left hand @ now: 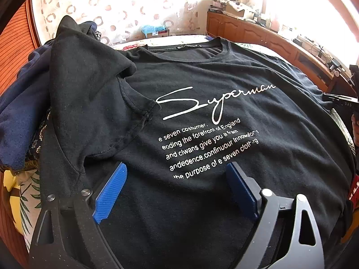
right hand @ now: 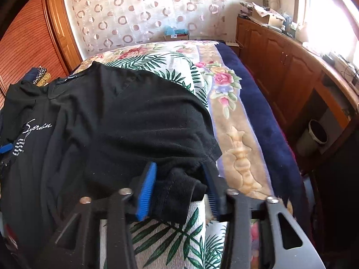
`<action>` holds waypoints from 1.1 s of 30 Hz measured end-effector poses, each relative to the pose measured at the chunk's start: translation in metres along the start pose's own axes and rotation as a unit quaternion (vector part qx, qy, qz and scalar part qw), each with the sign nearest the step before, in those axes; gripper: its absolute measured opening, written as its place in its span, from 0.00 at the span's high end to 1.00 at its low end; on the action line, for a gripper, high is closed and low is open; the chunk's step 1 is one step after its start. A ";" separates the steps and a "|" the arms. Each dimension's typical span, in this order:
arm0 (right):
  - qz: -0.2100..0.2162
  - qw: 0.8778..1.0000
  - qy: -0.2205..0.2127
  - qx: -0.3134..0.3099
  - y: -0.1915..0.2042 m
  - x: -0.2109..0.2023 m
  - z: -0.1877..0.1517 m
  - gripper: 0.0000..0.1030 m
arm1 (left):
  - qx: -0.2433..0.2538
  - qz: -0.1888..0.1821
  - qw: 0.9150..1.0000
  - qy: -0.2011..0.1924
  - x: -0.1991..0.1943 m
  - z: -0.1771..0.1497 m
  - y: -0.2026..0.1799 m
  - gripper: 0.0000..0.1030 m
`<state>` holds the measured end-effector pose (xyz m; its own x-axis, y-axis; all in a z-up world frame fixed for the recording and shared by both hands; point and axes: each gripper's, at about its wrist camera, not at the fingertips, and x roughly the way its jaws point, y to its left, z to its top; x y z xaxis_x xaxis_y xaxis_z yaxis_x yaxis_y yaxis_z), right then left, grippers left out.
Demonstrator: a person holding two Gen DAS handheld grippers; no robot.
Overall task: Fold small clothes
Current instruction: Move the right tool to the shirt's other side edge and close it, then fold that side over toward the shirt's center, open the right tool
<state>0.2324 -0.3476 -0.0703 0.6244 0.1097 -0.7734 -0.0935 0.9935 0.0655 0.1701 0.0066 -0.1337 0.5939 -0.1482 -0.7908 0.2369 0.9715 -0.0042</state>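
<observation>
A black T-shirt [left hand: 202, 78] with white "Superman" lettering lies face up on the bed, neck away from me. One sleeve [left hand: 89, 78] is folded inward over the chest. My left gripper [left hand: 177, 170] hovers low over the shirt's lower front, its blue pads wide apart with nothing between them. In the right wrist view the T-shirt [right hand: 134, 112] spreads to the left. My right gripper [right hand: 179, 174] sits at the shirt's side edge just below the other sleeve [right hand: 208, 150]. A bunched fold of black cloth [right hand: 179, 192] fills the gap between its blue pads.
The bed carries a leaf-print cover [right hand: 170, 235] and a floral blanket with a navy border [right hand: 258, 103]. Navy clothes [left hand: 20, 116] are heaped at the shirt's left. A wooden cabinet [right hand: 291, 67] and a waste bin [right hand: 314, 136] stand to the right, a curtain behind.
</observation>
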 end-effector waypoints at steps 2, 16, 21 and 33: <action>-0.019 1.000 -0.007 -0.013 0.003 -0.003 -0.003 0.80 | 0.000 0.000 1.000 0.000 0.000 0.000 0.000 0.12; 0.049 0.993 -0.077 -0.078 0.047 -0.036 0.007 0.92 | -0.001 0.000 1.000 0.010 0.004 0.000 0.002 0.00; 0.094 0.985 -0.088 -0.114 0.089 -0.042 0.008 0.92 | 0.000 -0.002 1.000 0.010 0.004 0.001 0.003 0.00; 0.135 0.980 -0.029 -0.145 0.131 0.004 -0.016 0.84 | 0.003 -0.002 1.000 -0.009 -0.004 0.000 0.002 0.00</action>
<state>0.2100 -0.2178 -0.0752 0.5878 0.3779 -0.7154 -0.4733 0.8777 0.0748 0.1681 0.0095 -0.1304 0.6063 -0.1545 -0.7801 0.2437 0.9698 -0.0026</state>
